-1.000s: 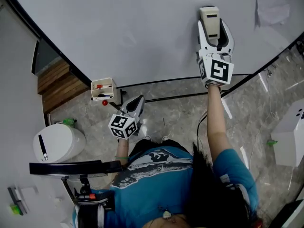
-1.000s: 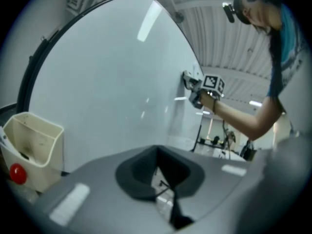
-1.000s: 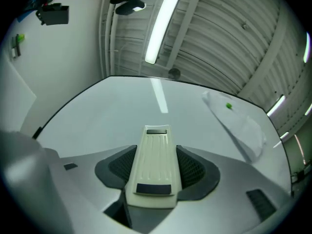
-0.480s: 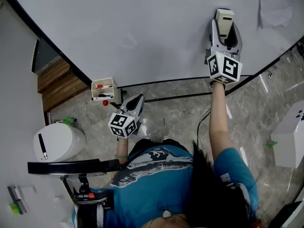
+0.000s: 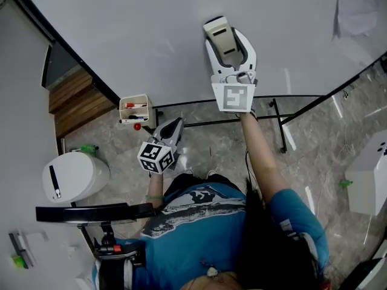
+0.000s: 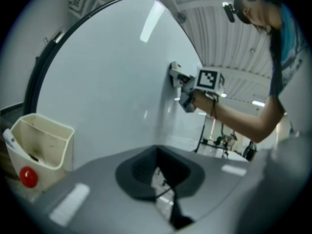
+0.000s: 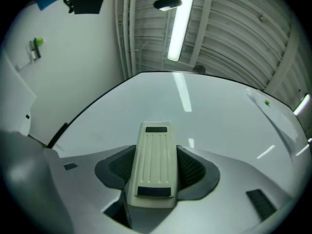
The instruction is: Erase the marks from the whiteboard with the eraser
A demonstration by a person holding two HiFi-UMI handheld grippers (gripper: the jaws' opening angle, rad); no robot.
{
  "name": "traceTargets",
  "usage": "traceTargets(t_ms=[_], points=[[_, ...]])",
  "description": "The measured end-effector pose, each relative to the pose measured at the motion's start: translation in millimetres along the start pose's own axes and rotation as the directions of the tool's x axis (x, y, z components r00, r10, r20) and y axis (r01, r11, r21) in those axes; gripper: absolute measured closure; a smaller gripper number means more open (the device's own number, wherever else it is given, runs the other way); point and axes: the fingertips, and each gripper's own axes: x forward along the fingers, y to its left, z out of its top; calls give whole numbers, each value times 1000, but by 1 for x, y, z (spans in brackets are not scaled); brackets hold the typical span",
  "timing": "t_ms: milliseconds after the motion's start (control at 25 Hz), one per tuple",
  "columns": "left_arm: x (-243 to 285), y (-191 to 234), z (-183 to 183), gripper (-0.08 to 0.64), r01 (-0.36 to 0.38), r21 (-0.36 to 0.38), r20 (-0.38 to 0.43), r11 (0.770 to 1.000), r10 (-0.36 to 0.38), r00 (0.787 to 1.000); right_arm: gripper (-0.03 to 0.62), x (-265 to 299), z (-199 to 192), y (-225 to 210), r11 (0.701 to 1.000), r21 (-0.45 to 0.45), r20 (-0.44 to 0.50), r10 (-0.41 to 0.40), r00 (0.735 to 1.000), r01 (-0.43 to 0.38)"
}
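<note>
The glossy whiteboard (image 5: pixel 139 35) is framed in black above a marbled grey floor (image 5: pixel 224 147); the ribbed cream eraser (image 5: pixel 217 30) is laid against it, clamped by the right tongs (image 5: pixel 225 36); the left tongs (image 5: pixel 171 130) are closed, empty.

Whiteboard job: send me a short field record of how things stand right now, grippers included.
whiteboard: upright, fills the upper head view
marks: none I can make out
eraser: cream, clamped lengthwise between the right jaws, far end at the board
right gripper: shut on the eraser, raised to the board
left gripper: jaws together, empty, held low, apart from the board
marker holder: cream, at the board's lower edge, near the left gripper
paper sheet: on the board, far right
</note>
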Motion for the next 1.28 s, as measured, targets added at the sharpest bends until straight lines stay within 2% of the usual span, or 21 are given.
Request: traceTargets(t_ms=[120, 280, 400, 480, 680, 920, 1080, 1280], points=[[-7, 6, 0, 557, -14, -6, 6, 1000, 14, 1000, 330, 9, 8, 65, 994, -42, -16, 101, 995, -101], [-22, 15, 0, 557, -40, -15, 18, 999, 40, 999, 330, 11, -2, 146, 972, -75, -46, 220, 974, -223], [-38, 24, 1, 557, -63, -25, 28, 998, 64, 998, 330, 11, -9, 185, 954, -60, -78, 288, 955, -292], [-49, 33, 1, 557, -77, -32, 30, 997, 78, 997, 330, 14, -11, 198, 950, -24, -89, 307, 948, -310], [-64, 39, -4, 557, -81, -37, 20, 996, 82, 996, 330, 8, -7, 196, 946, 97, -112, 321, 941, -311], [-63, 45, -19, 557, -25, -33, -7, 999, 25, 1000, 330, -25, -8, 192, 924, 286, -122, 298, 947, -254], [-61, 31, -25, 557, 20, -33, -28, 999, -21, 999, 330, -71, -23, 184, 913, 353, -211, 289, 934, -203], [-53, 11, -24, 557, 69, -29, -31, 997, -70, 997, 330, -125, -49, 175, 904, 410, -333, 274, 902, -123]])
